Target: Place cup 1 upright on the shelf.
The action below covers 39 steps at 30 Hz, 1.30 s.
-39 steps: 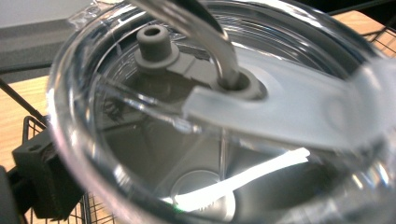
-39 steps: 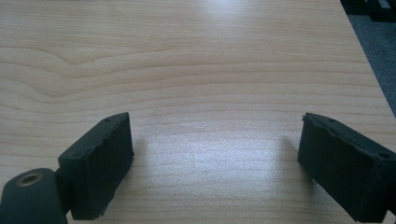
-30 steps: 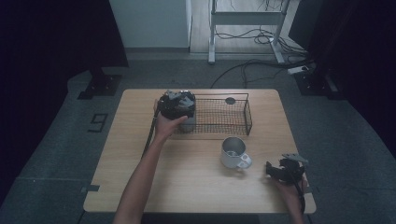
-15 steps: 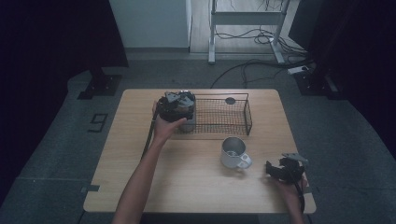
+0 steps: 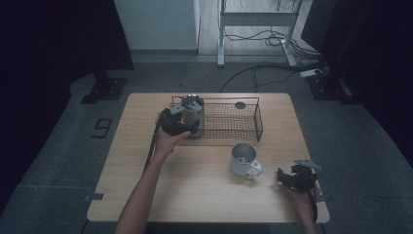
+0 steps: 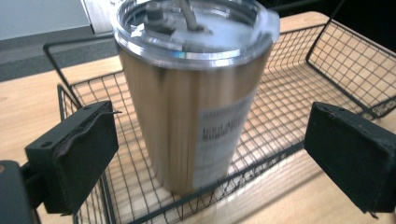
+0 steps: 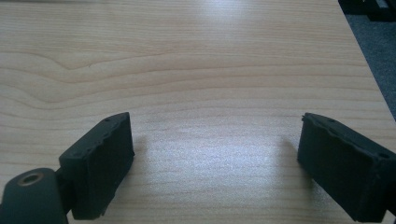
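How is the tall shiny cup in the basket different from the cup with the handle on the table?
The steel tumbler stands inside the wire basket; the mug sits on the bare table. The tumbler wears a clear lid; the mug is open. The mug has a handle; the tumbler shows none. Both are upright and silvery.

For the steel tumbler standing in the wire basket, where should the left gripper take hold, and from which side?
Probably the tumbler is best gripped on its smooth wall above the basket's low rim, below the wider clear lid. It stands upright at the basket's end, so a level approach from the person's side fits. The left gripper already straddles it, its jaws just closing, pads still apart from the wall.
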Available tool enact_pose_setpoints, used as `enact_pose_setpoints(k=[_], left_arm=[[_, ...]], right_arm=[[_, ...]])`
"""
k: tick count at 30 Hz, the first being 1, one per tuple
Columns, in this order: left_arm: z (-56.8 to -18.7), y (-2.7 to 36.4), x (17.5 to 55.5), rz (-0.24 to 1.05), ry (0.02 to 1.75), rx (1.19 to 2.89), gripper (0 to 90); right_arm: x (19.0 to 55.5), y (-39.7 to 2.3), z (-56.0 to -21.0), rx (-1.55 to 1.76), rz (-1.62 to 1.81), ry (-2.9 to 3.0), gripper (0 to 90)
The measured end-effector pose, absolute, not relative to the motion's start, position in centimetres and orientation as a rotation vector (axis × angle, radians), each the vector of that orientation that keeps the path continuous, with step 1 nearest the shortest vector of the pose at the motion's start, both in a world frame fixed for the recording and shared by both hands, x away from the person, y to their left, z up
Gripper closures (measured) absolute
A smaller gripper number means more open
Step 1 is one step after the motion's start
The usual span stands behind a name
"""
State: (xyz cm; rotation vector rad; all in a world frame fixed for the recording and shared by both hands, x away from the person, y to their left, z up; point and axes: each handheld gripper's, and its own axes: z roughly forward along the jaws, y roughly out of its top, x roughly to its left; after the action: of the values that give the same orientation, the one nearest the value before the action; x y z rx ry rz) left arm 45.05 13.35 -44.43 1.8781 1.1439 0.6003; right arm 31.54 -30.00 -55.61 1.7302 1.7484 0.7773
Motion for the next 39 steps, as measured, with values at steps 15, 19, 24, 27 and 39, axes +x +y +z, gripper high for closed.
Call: enact_pose_setpoints(k=[15, 19, 24, 27, 39], left_arm=[[-45.7, 15.9, 39.5, 0.569, 1.129, 1.870, 5.5], [-46.6, 16.8, 38.3, 0.543, 1.126, 1.874, 6.1], [-47.1, 17.6, 36.9, 0.521, 1.117, 1.859, 6.6], [-47.7, 17.8, 36.0, 0.504, 1.115, 1.871, 6.7], [-50.4, 19.0, 32.9, 0.445, 1.145, 1.905, 6.7]], right_arm=[[31.5, -30.0, -55.6, 1.731, 0.777, 1.749, 10.7], [31.6, -30.0, -55.6, 1.728, 0.781, 1.751, 10.7], [31.6, -29.9, -55.6, 1.729, 0.778, 1.748, 10.6], [31.6, -30.0, -55.6, 1.729, 0.777, 1.749, 10.6], [31.6, -30.0, -55.6, 1.730, 0.780, 1.750, 10.6]])
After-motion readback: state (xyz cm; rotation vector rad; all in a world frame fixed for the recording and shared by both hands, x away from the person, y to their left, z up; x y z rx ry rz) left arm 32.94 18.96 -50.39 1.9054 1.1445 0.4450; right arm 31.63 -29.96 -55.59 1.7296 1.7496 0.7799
